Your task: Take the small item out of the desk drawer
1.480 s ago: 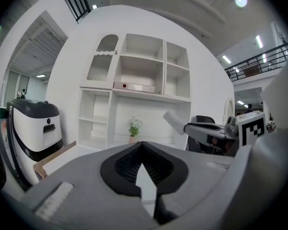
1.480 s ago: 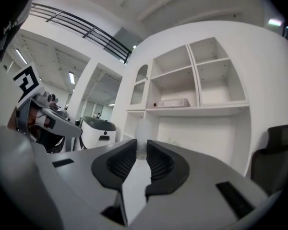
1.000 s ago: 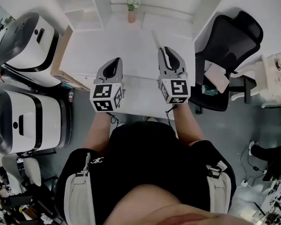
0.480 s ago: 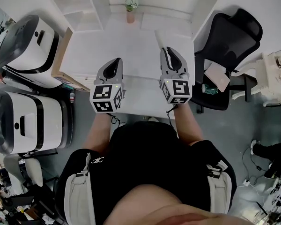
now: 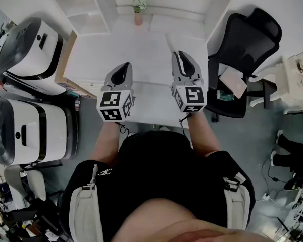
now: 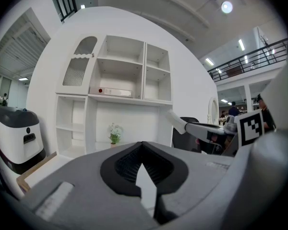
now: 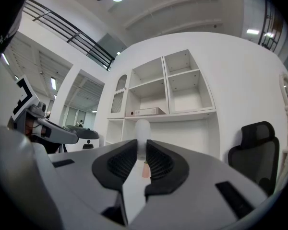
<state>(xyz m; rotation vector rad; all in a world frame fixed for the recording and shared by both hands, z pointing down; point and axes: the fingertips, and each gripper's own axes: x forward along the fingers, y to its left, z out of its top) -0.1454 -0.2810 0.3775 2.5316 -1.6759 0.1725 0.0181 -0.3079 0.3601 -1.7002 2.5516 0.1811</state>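
Note:
I stand at a white desk point(image 5: 141, 54) with both grippers held level over its near edge. My right gripper point(image 5: 181, 54) is shut on a small white rod-like item point(image 5: 170, 42) that sticks out past the jaws toward the shelves. In the right gripper view its rounded end point(image 7: 142, 131) rises between the black pads point(image 7: 159, 164). The left gripper view shows the same item point(image 6: 175, 120) at the right. My left gripper point(image 5: 123, 65) hangs beside it, jaw tips together point(image 6: 143, 145) and nothing between them. No drawer shows clearly.
White shelves with a small potted plant point(image 5: 139, 6) back the desk. A black office chair point(image 5: 245, 49) stands at the right. Two big white machines point(image 5: 30, 49) point(image 5: 25, 130) and a wooden board point(image 5: 65, 59) crowd the left. Another person's legs point(image 5: 293, 150) show far right.
The right gripper, still holding the white item, has drifted very slightly to the right. The left gripper has stayed where it was.

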